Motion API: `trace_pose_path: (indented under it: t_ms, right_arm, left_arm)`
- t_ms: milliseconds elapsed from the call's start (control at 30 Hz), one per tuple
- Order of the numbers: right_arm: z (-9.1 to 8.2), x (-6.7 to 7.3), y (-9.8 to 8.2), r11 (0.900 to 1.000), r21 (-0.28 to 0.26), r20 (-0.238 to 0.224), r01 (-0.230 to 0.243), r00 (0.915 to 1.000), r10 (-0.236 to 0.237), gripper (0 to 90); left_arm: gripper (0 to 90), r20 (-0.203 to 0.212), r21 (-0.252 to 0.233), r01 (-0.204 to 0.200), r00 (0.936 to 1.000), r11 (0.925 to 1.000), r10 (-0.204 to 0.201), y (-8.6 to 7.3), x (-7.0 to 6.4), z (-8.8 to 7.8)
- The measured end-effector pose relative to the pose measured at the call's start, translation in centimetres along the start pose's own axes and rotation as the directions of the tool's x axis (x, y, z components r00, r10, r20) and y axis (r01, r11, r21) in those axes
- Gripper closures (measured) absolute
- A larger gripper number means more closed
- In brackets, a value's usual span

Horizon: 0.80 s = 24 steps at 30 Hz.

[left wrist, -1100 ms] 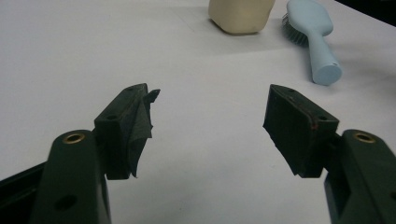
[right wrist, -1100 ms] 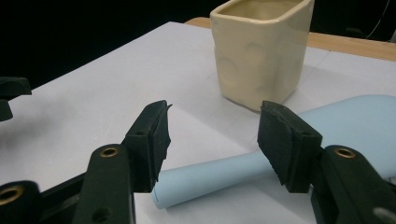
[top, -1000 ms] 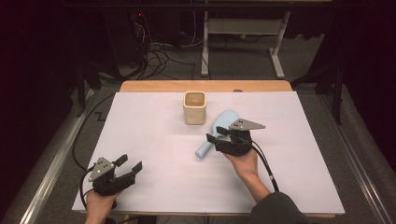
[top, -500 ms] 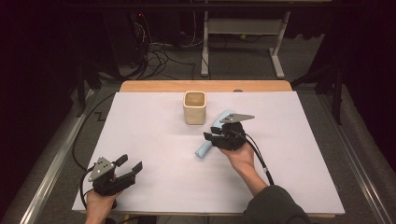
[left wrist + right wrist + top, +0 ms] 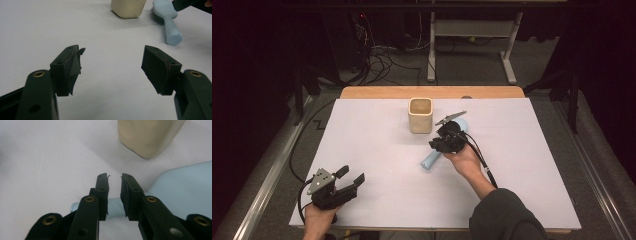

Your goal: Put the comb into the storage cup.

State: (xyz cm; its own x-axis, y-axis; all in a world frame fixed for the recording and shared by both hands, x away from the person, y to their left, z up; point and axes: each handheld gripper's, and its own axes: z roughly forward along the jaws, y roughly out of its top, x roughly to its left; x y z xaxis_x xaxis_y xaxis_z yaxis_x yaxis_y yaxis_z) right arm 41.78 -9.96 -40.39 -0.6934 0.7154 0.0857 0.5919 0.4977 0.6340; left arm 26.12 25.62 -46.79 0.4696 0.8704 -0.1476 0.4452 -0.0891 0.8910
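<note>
Grasping looked to be the step in hand. At far left the left gripper (image 5: pixel 346 181) rested with jaws apart, holding nothing. Right of the beige cup (image 5: pixel 420 114), the right gripper (image 5: pixel 443 142) had just been closing its jaws around the handle of the blue brush (image 5: pixel 432 159) on the white table (image 5: pixel 377 150); whether they already gripped was unclear. Next: a firm clamp, then a lift
</note>
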Motion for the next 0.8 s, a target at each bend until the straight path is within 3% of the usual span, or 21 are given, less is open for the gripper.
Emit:
trace_pose_path:
  t_ms: [133,300,467,600,800]
  right_arm:
    - [0.8,0.2,0.8,0.997,0.073,0.012,0.036,0.9993,-0.037,85.8]
    - [2.2,0.6,1.6,0.985,0.163,0.025,0.056,0.9978,-0.061,90.0]
    - [3.0,1.1,1.9,0.975,0.213,0.025,0.058,0.9975,-0.065,90.0]
    - [3.7,0.8,1.9,0.971,0.238,0.035,0.029,0.9986,-0.039,90.0]
    - [4.3,0.7,1.9,0.963,0.269,0.042,0.028,0.9983,-0.041,90.0]
  left_arm:
    - [32.0,0.001,0.000,-0.007,1.0000,1.0000,0.007,0.0,0.0,0.0]
    - [31.7,-0.001,0.001,-0.014,0.9999,0.9999,0.014,0.0,-0.1,0.0]
    - [31.3,-0.004,0.001,-0.017,0.9998,0.9999,0.017,0.0,-0.1,0.1]
    - [31.0,-0.005,-0.001,-0.016,0.9999,0.9999,0.016,0.0,-0.1,0.0]
    - [31.0,-0.005,0.001,-0.019,0.9998,0.9998,0.019,0.0,-0.1,0.0]
